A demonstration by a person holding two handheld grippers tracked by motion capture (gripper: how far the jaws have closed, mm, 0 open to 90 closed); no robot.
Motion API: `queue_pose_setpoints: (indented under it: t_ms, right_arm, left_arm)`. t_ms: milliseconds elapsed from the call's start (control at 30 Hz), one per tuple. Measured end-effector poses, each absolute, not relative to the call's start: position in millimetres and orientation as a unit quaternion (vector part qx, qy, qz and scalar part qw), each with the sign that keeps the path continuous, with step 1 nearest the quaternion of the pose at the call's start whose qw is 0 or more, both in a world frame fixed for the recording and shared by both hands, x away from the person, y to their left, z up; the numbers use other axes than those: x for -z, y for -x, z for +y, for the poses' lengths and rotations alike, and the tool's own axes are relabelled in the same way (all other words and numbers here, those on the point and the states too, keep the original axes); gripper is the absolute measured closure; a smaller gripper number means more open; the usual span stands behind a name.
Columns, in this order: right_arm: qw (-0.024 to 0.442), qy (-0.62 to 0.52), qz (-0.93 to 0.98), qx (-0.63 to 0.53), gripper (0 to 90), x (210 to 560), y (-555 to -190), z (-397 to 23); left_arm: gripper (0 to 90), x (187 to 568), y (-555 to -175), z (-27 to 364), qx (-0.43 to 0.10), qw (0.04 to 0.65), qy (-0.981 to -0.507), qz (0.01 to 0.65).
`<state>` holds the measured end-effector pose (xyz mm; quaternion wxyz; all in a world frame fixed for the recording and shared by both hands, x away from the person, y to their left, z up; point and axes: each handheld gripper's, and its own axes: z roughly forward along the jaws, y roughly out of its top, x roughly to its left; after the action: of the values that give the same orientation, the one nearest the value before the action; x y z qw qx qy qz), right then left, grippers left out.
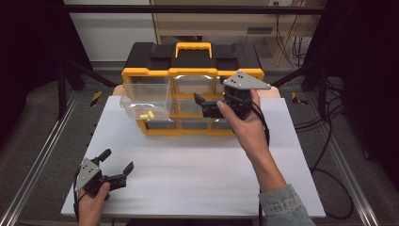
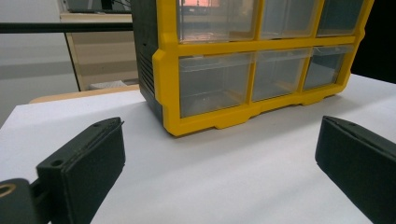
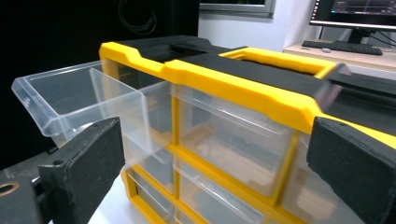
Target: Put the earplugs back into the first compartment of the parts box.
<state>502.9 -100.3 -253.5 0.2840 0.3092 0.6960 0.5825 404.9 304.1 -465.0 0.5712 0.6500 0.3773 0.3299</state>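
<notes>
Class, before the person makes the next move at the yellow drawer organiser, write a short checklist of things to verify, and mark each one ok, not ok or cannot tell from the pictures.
1. Top-left drawer pulled out of the organiser: ok.
2. Yellow pieces lying inside that drawer: ok, two small ones show; what they are, cannot tell.
3. Right gripper open and holding nothing: ok, raised in front of the middle drawers.
4. Left gripper open and holding nothing: ok, low near the table's near-left corner.
5. Other drawers pushed in: ok.
6. Drawer seated firmly enough not to drop out: cannot tell.
</notes>
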Motion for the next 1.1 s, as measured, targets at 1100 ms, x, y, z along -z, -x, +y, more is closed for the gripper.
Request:
queue_pose_setpoints:
  t_ms: [1100]
  right_arm:
    - [0.330,-0.352,0.648,-0.589,6.0,300,-466,-210]
  left_arm:
    - [1.1,462,-401,318,-0.338,0.570,-0.645,0.381]
